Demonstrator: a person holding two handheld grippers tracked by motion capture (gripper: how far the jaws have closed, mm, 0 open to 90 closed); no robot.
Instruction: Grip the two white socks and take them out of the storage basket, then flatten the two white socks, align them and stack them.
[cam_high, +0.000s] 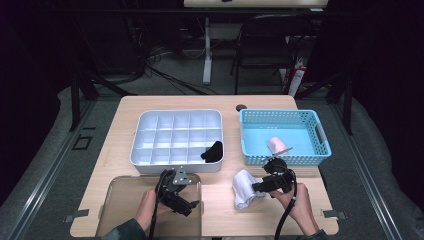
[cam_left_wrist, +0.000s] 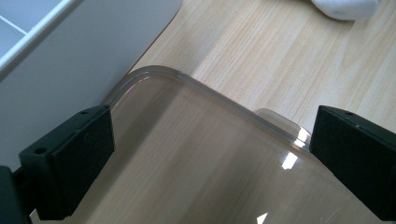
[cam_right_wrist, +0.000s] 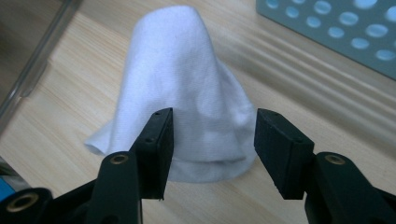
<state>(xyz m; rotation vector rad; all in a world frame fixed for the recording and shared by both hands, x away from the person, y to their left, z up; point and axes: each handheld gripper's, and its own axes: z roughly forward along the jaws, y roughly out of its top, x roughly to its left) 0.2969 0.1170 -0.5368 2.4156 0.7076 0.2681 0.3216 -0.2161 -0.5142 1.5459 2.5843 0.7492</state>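
A light wooden bench (cam_high: 220, 200) carries a white plastic organiser tray with a grid of compartments (cam_high: 177, 120) at its left-centre, with a black bundled item (cam_high: 213, 151) lying in the tray's near right corner compartment; to the right stands a light blue perforated plastic basket (cam_high: 255, 120) holding a pale pink item (cam_high: 276, 144); a clear flat plastic lid (cam_high: 120, 200) rests on the bench's near left part, just in front of the tray; a white rolled cloth sock (cam_right_wrist: 187, 93) lies on the bare wood between the lid and the basket; the left gripper (cam_left_wrist: 210, 158) hovers over the lid's rounded corner with its jaws wide apart and nothing between them; the right gripper (cam_right_wrist: 210, 149) sits low at the sock's near end, its jaws apart on either side of the fabric, not closed on it; in the high view a hand (cam_high: 300, 202) holds the right gripper just beside the sock.
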